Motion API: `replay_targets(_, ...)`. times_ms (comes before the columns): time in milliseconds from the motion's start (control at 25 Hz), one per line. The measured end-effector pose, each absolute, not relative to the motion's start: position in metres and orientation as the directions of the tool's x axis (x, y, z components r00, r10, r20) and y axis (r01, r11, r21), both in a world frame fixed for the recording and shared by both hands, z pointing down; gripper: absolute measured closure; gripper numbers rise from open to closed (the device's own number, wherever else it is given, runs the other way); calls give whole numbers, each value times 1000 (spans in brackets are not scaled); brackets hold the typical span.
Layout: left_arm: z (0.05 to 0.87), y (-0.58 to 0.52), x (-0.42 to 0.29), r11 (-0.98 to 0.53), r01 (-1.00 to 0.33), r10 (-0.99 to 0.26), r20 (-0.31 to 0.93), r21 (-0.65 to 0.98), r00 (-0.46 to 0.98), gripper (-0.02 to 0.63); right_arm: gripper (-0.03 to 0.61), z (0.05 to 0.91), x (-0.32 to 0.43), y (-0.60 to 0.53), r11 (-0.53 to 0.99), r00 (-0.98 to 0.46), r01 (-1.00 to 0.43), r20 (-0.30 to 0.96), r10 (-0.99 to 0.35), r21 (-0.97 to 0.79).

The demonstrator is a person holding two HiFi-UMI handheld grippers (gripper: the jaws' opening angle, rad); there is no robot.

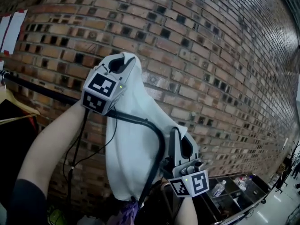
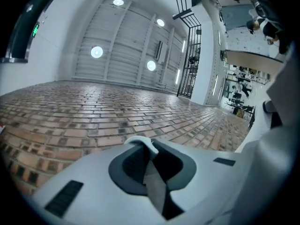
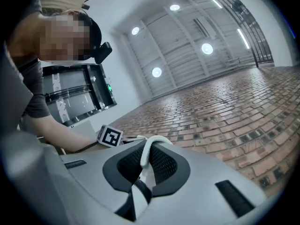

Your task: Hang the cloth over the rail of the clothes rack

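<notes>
Head view, carrying step: white cloth (image 1: 129, 163) held up before the brick wall (image 1: 211, 55), upper edge pinched in the left tool (image 1: 123, 63) at 11 o'clock and the right tool (image 1: 180, 144) at 5 o'clock, each clamped on a thin fold. Not yet over the rail (image 1: 42, 88), dark at 9 o'clock. Next, likely: swing toward 9 o'clock, clear the rail, drape across. Cut off: rail's far end and its supports; cloth's lower hem lost in dark clutter (image 1: 154, 210).

Red-brown brick wall (image 1: 211, 55) filling the far side; pale wooden clothes hanger (image 1: 18, 108) at left; black compartmented tray (image 1: 253, 205) near right.
</notes>
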State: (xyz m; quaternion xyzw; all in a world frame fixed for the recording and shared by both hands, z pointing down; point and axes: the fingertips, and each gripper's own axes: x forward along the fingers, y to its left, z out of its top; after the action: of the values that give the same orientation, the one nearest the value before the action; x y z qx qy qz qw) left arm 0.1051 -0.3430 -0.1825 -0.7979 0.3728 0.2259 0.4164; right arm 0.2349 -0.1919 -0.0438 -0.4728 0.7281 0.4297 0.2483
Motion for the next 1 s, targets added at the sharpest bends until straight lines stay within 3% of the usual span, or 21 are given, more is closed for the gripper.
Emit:
replay_targets(640,-193,-370,-77,-85,-810,-489,-684,-581,542,569,551,-64,140,-237,160,-397,-916,-777,-489,367)
replay_targets(800,-188,-365,-116,-76,-803,-513,-668,-591,539,569,551,-68,121,-245,133,-403,-911,-777,-483,390)
replay_targets(1000,-165,-331,-154,-81,-824,-439,-723,-560,534,569,551,-71,119,-230,154,-374,-927,-823,-428,342)
